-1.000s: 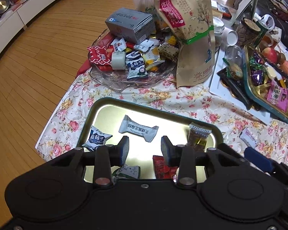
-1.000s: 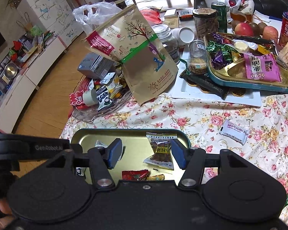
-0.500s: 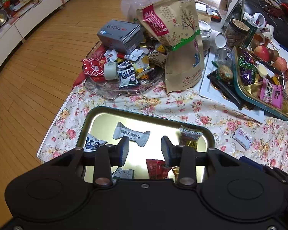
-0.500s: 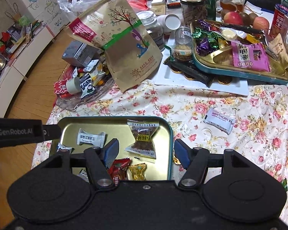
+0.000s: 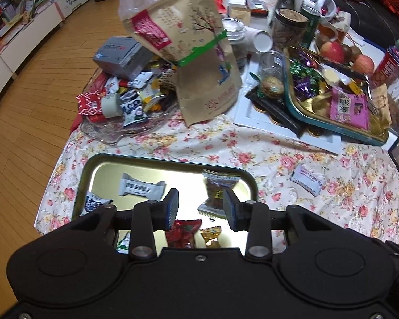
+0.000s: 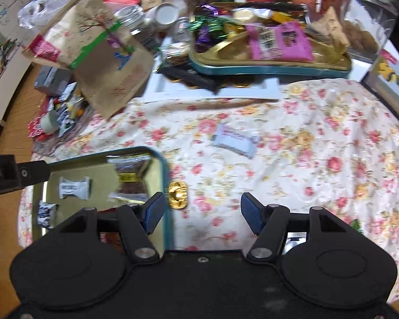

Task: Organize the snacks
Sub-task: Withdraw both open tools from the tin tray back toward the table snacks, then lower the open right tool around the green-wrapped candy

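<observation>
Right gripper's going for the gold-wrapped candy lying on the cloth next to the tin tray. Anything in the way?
Nothing visible blocks it. The gold-wrapped candy lies alone on the floral cloth, just outside the tin tray's right rim. The right gripper is open and empty, with the candy nearer its left finger. The white packet lies farther off.

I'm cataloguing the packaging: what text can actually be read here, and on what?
"OLAI" (cut off): black bar, right wrist view's left edge.
Pink packet: big Chinese characters, too blurred to read.
Brown bag, white wrapper on the cloth, tray sweets: too small or blurred.
</observation>
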`<state>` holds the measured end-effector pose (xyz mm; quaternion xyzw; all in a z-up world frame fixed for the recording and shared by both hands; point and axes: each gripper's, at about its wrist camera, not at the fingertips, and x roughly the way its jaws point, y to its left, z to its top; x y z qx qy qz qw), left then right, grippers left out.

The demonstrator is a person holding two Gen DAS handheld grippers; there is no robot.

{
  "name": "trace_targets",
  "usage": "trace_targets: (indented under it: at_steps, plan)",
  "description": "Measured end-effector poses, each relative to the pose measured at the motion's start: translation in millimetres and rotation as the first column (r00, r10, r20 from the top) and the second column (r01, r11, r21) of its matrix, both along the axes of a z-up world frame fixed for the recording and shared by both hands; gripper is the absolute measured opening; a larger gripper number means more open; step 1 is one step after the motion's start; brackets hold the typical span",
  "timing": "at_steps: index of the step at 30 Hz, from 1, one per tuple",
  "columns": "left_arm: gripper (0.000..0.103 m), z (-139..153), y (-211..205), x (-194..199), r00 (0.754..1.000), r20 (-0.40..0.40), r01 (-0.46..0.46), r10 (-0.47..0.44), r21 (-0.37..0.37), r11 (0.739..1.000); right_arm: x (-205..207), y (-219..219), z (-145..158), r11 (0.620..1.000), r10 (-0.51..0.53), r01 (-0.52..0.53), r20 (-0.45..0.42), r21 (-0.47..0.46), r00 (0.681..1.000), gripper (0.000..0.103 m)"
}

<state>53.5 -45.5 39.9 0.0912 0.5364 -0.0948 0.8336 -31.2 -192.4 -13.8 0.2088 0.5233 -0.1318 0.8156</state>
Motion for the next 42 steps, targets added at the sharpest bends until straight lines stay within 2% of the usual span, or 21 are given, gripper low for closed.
trace_targets:
  at_steps: [6,11,18,24,33,37,38,40,42]
  plan:
    - [0.047,-7,-30,-14,0.997,-0.022,0.076,-0.076,0.002,0.997,-30,-49,-11,0.998,-0.068,0.068,-0.037,-0.006,0.997,0.065]
    - [0.047,-17,-53,-29,0.989,-0.03,0.145,-0.144,0.04,0.989,-56,-92,-30,0.987,-0.158,0.159,-0.085,0.009,0.984,0.066]
    - [0.047,-33,-71,-41,0.972,-0.112,0.21,-0.207,0.02,0.977,-77,-136,-66,0.966,-0.255,0.259,-0.151,0.005,0.955,0.066]
    - [0.047,-39,-85,-52,0.962,-0.125,0.249,-0.243,0.031,0.968,-86,-143,-81,0.96,-0.268,0.278,-0.188,0.028,0.945,0.066]
    - [0.047,-41,-90,-55,0.958,-0.131,0.262,-0.255,0.036,0.964,-83,-122,-80,0.972,-0.185,0.206,-0.17,0.115,0.968,0.066]
    - [0.047,-40,-89,-54,0.959,-0.131,0.259,-0.253,0.034,0.965,-79,-122,-79,0.964,-0.199,0.218,-0.135,0.149,0.971,0.061]
    - [0.047,-40,-88,-54,0.959,-0.13,0.258,-0.251,0.033,0.966,-79,-125,-78,0.961,-0.212,0.228,-0.114,0.157,0.971,0.057]
    - [0.047,-39,-88,-54,0.959,-0.128,0.26,-0.254,0.03,0.965,-76,-126,-76,0.965,-0.213,0.22,-0.06,0.141,0.975,0.055]
    - [0.047,-38,-88,-55,0.958,-0.126,0.264,-0.259,0.028,0.964,-73,-125,-73,0.976,-0.199,0.204,-0.059,0.082,0.978,0.054]
